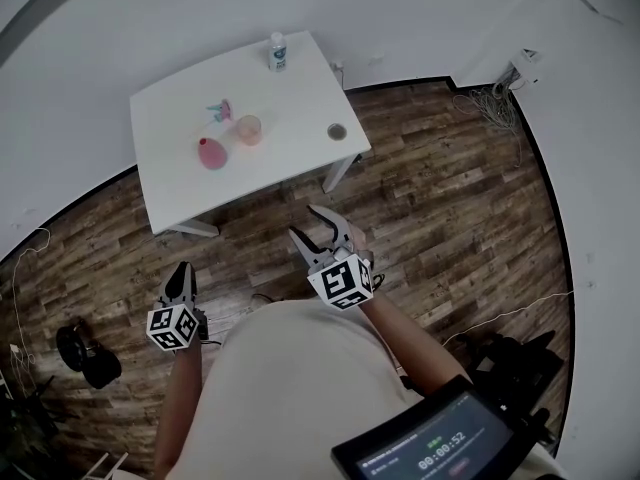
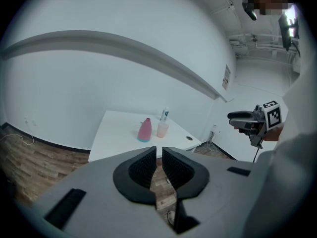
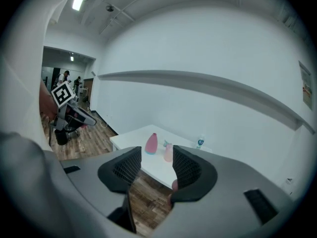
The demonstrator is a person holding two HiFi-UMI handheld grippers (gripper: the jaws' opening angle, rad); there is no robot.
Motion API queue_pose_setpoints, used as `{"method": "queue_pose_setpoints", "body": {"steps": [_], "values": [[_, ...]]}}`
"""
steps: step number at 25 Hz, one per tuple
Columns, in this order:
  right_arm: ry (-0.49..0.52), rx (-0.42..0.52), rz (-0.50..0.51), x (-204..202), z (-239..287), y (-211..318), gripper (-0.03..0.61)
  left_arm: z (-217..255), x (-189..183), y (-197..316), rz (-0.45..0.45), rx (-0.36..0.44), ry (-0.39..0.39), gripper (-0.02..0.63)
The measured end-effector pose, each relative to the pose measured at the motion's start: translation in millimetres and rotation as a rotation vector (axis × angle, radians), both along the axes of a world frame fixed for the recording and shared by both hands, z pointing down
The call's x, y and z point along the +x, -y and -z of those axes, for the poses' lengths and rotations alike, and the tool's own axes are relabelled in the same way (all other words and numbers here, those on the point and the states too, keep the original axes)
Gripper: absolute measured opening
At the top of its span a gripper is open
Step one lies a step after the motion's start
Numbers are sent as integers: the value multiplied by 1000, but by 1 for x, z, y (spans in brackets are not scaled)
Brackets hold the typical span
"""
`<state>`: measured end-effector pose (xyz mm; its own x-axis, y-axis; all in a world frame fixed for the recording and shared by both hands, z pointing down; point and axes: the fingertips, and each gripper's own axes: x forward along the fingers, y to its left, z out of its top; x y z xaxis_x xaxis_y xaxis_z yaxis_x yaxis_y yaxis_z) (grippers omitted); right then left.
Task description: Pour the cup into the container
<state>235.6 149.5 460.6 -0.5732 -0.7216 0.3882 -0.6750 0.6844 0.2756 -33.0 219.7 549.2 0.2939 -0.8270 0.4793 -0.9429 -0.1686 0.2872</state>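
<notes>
A: Claw status?
B: Left claw (image 1: 183,273): jaws slightly apart, empty. Right claw (image 1: 312,226): jaws wider apart, empty. Both above the floor (image 1: 450,218).
A: Cup location?
B: Cup (image 1: 248,129) upright on surface (image 1: 290,88), just beside pink container (image 1: 211,153), well apart from both claws.

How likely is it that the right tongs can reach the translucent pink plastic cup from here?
Probably not yet: the right tongs hang over the wood floor, short of the white table where the translucent pink plastic cup stands mid-top. Nothing blocks the way; the person likely must step closer.
</notes>
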Motion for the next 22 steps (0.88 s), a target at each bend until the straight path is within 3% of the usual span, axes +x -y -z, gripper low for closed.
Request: {"method": "queue_pose_setpoints", "body": {"steps": [3,12,22], "values": [[-35,-20,7,-4,-8,2,167,1,-1,2,0,3,-9,44],[-35,18,107,-33,9,-3,162,6,0,2,3,11,-24,44],[-26,27,129,-34,13,-1,160,4,7,2,9,6,-36,44]]}}
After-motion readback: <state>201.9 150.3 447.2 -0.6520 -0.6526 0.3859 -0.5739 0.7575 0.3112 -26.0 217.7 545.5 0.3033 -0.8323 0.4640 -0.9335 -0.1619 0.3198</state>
